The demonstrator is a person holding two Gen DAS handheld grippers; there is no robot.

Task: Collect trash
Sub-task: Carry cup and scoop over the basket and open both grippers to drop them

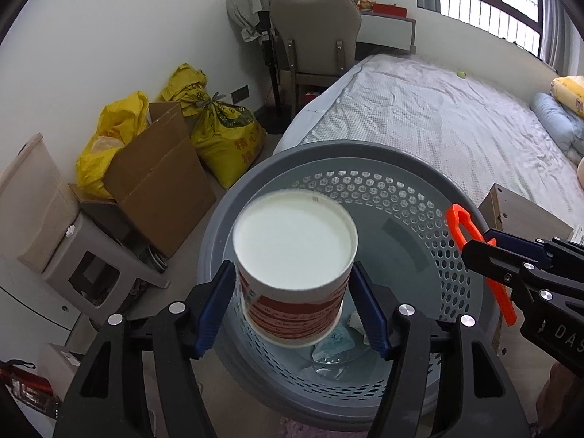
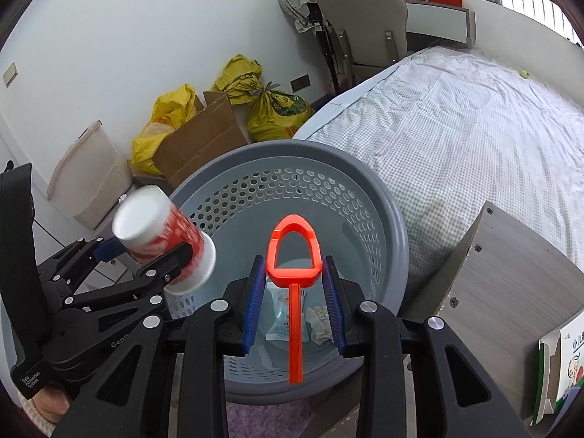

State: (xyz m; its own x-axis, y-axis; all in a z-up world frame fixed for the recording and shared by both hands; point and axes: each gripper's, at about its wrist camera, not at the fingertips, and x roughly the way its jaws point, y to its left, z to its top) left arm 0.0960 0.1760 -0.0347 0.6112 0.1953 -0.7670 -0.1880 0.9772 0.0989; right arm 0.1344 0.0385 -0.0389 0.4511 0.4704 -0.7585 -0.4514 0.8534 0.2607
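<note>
My left gripper (image 1: 294,292) pinches a red-and-white paper cup (image 1: 295,252) between its blue pads (image 1: 213,310), the cup tilted with its white base facing the left wrist camera; it hangs above the open mouth of the grey perforated basket (image 1: 430,182). In the right wrist view the same cup (image 2: 164,241) sits at the basket's left rim, clamped in the left gripper (image 2: 146,252), and is slightly blurred. My right gripper (image 2: 294,292) is closed on an orange plastic scoop (image 2: 294,255), its pads pressed against the sides of the scoop's looped head, with the straight handle pointing down toward the camera. The scoop is held over the interior of the basket (image 2: 383,200). From the left wrist view the scoop (image 1: 471,241) and the right gripper (image 1: 485,244) appear over the basket's right rim. On the basket floor lie a pale blue wrapper (image 2: 279,310) and crumpled white paper (image 2: 317,319). Behind the basket stand a cardboard box (image 1: 157,179) and yellow bags (image 1: 226,135) against the wall; a bed (image 1: 438,116) with a checked sheet lies to the right, and a chair (image 1: 314,33) stands at its far end.
</note>
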